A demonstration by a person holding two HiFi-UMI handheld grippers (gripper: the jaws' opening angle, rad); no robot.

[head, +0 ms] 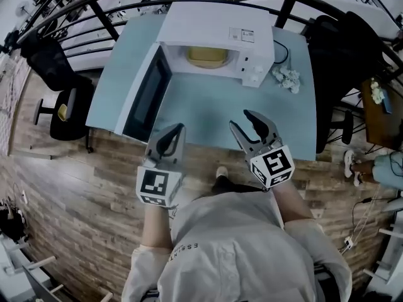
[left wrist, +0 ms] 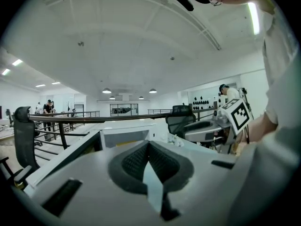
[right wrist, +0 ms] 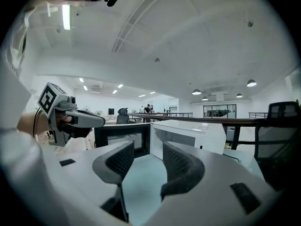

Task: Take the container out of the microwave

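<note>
A white microwave [head: 217, 33] stands at the back of the pale blue table [head: 208, 109]. Its door [head: 146, 93] is swung wide open to the left. Inside sits a yellow container [head: 206, 56], untouched. Both grippers hover over the table's near edge, well short of the oven. My left gripper [head: 180, 129] is shut with nothing in it, below the door. My right gripper [head: 240, 119] is open and empty, in front of the oven's control panel. The right gripper view shows the microwave [right wrist: 188, 133] and door [right wrist: 121, 136] past the parted fingers [right wrist: 123, 158]. In the left gripper view the pads [left wrist: 137, 160] meet.
A white crumpled object [head: 286, 77] and a black cable lie right of the microwave. A black office chair [head: 63, 106] stands left of the table, another [head: 334, 49] to the right. A dark railing [head: 94, 8] curves behind the table. Wooden floor lies below.
</note>
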